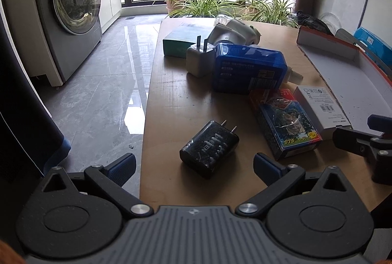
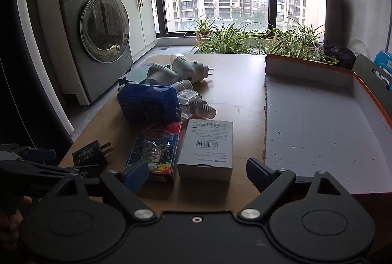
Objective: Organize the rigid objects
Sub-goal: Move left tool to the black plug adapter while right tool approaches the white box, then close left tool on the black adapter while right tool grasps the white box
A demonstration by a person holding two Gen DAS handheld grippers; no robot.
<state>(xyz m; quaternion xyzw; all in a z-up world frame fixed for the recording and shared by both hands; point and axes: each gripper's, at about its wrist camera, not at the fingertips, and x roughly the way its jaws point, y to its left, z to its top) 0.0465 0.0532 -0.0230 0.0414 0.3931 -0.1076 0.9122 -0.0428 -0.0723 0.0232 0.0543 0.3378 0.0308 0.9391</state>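
Note:
On the wooden table lies a black plug charger, just ahead of my open left gripper, which holds nothing. Behind it lie a red-and-blue card box, a white box, a blue tin, a white charger and white plug-in devices. My right gripper is open and empty, close to the near end of the white box, with the card box at its left finger. The left gripper shows at the left edge.
A shallow white tray with an orange rim lies on the table's right side, nothing in it. A teal box lies at the far end. Beyond are potted plants, a washing machine at left and tiled floor.

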